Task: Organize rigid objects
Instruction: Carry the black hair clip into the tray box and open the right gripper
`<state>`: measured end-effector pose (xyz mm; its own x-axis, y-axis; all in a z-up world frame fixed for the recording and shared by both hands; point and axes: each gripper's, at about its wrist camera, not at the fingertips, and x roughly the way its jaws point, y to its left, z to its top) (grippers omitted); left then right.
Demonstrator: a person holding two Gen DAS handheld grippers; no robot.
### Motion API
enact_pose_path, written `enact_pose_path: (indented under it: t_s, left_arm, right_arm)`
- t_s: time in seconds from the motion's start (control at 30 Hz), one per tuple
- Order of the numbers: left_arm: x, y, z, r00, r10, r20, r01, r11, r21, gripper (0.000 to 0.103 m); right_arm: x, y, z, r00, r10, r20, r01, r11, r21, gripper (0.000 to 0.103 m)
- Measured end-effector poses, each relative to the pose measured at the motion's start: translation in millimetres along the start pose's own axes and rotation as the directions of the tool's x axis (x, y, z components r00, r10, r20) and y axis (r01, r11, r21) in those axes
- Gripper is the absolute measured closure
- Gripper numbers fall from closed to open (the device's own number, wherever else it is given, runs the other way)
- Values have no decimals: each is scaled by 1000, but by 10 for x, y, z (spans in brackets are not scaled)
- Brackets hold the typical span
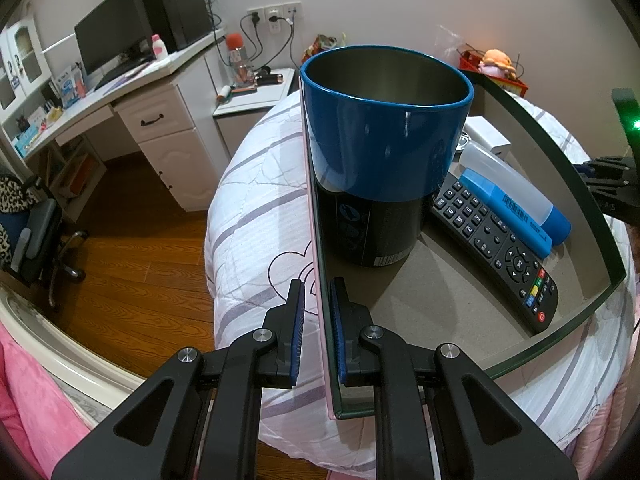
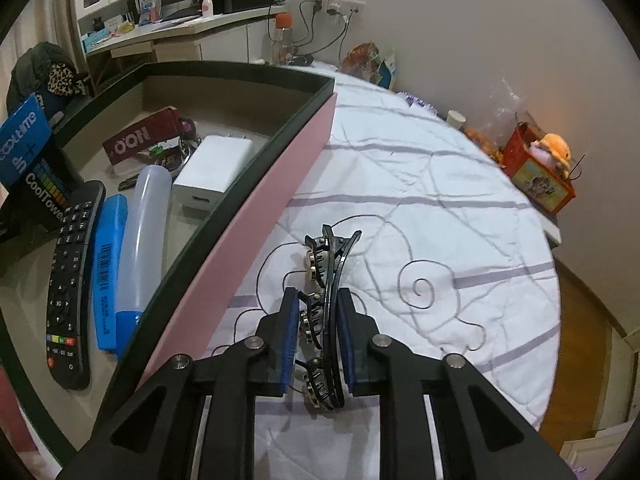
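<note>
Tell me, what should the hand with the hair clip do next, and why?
Probably lift the hair clip leftward over the box's pink wall. The right gripper is shut on it above the bedspread, outside the box, while the left gripper pinches the box wall.

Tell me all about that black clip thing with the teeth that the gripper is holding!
It is a long, curved black hair clip with comb-like teeth and a row of shiny metal-looking beads along one side. It looks like hard plastic. The right gripper pinches its middle between blue-padded fingers, so both ends stick out. It sits over the white quilt, just outside the pink box.
</note>
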<state>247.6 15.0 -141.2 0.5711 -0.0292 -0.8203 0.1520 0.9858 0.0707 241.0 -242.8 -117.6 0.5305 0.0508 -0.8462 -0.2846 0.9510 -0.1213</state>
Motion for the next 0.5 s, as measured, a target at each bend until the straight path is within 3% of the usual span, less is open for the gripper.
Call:
enact_pose_path:
  t_s: [0.3, 0.5]
  left_arm:
    - [1, -2, 0, 1000, -1, 0, 1, 1000, -1, 91]
    - [3, -1, 2, 1000, -1, 1, 1, 1000, -2, 91]
  right_arm:
    - [-478, 99, 142, 993, -18, 117, 19, 1000, -6, 84]
    - [-613, 592, 318, 990, 41, 136, -22, 990, -140, 84]
